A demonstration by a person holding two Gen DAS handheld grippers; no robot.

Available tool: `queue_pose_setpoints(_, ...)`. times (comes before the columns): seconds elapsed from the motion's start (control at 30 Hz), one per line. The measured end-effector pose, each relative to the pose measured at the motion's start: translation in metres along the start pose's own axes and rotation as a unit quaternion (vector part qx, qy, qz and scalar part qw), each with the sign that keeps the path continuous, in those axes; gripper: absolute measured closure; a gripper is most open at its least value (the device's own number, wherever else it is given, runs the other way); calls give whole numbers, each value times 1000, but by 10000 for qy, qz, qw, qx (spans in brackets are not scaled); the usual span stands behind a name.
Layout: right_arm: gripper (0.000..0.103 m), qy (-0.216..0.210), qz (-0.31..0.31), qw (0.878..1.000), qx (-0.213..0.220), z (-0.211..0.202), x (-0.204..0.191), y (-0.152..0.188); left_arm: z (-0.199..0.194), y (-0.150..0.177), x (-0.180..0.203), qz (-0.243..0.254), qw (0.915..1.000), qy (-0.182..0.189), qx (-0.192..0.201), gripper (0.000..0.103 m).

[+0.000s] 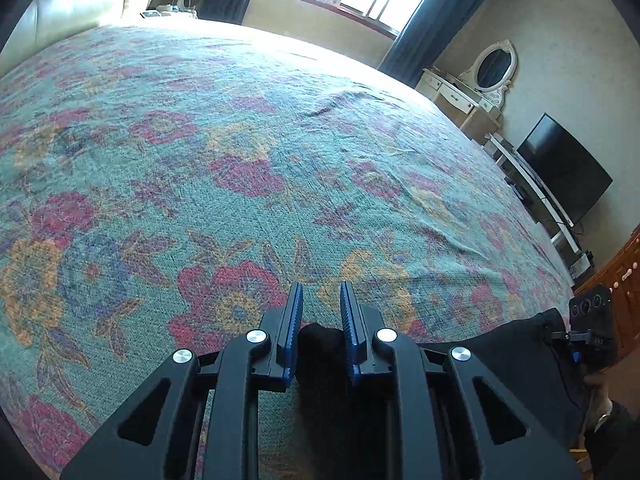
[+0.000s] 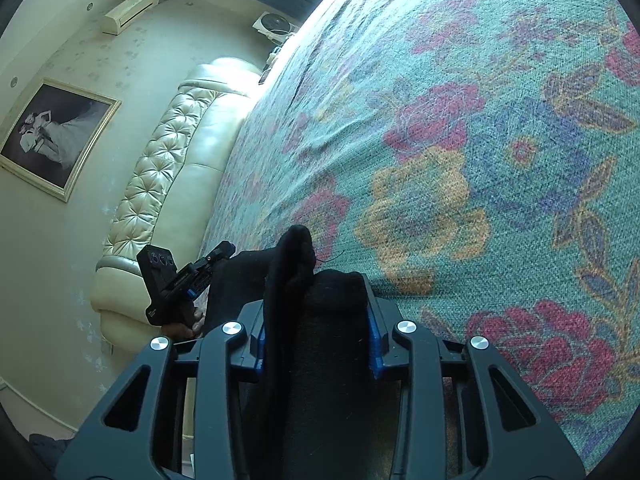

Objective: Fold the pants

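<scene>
Black pants (image 2: 320,320) hang at the near edge of the bed (image 1: 240,160), bunched between both of your grippers. Your left gripper (image 1: 321,304) has its jaws clenched on a fold of the cloth. Your right gripper (image 2: 318,344) grasps a thicker wad that pokes up past its pads. Ahead, the floral bedspread lies wide and bare, with only shallow wrinkles. A padded headboard (image 2: 160,184) bounds one side. A dresser (image 1: 460,96) and a TV (image 1: 568,172) stand beyond the far edge, well apart from you.
</scene>
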State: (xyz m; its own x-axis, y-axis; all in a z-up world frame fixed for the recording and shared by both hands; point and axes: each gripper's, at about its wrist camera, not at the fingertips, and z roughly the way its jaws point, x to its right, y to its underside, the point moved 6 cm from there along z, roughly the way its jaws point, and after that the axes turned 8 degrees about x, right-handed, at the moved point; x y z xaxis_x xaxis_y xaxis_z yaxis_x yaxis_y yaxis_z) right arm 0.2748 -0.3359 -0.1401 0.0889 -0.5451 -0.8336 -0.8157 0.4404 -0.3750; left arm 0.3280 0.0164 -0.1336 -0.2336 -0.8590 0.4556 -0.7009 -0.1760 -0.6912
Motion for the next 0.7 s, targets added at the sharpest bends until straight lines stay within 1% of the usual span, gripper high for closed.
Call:
queue_pose_setpoints(0.03, 67, -17, 8, 10000, -12, -2, 2, 0, -3, 0, -4, -161, 9998, 103, -25, 81)
queue_pose_setpoints(0.07, 66, -14, 6, 10000, -15, -3, 3, 1, -7, 2, -6, -292, 9994, 176, -44, 69)
queue_pose_setpoints(0.1, 66, -25, 16, 10000, -15, -4, 4, 1, -10, 3, -8, -414, 9986, 313, -77, 53)
queue_pose_setpoints(0.13, 66, -39, 27, 10000, -4, -6, 5, 2, -11, 5, -10, -548, 9970, 523, -167, 43)
queue_pose_setpoints(0.17, 65, -37, 30, 10000, 17, -6, 7, 2, -12, 9, -11, -706, 9941, 759, -325, 22)
queue_pose_setpoints(0.2, 65, -25, 27, 10000, 34, -6, 6, 2, -11, 15, -12, -863, 9902, 982, -489, 20)
queue_pose_setpoints(0.23, 64, -13, 35, 10000, 44, -6, 7, 2, -12, 18, -13, -953, 9876, 1100, -587, 20)
queue_pose_setpoints(0.3, 64, -26, 79, 9999, 63, -6, 7, 2, -18, 21, -12, -899, 9867, 1212, -602, 20)
queue_pose_setpoints(0.43, 63, -50, 92, 9999, 55, -7, 9, 2, -20, 26, -9, -886, 9791, 1627, -840, 20)
queue_pose_setpoints(0.53, 63, -75, 107, 9999, 44, -9, 12, 3, -17, 31, 1, -412, 9820, 1571, -964, 21)
queue_pose_setpoints(0.57, 63, -88, 109, 9999, 41, -9, 13, 3, -15, 31, 3, -237, 9835, 1521, -953, 33)
queue_pose_setpoints(0.6, 63, -100, 112, 9999, 30, -9, 14, 2, -12, 33, 6, -105, 9840, 1476, -988, 50)
queue_pose_setpoints(0.63, 63, -105, 111, 9999, 18, -10, 14, 2, -9, 35, 6, -36, 9853, 1367, -1026, 50)
queue_pose_setpoints(0.7, 63, -110, 100, 9999, 14, -9, 12, 2, -8, 36, 7, 9, 9859, 1367, -962, 58)
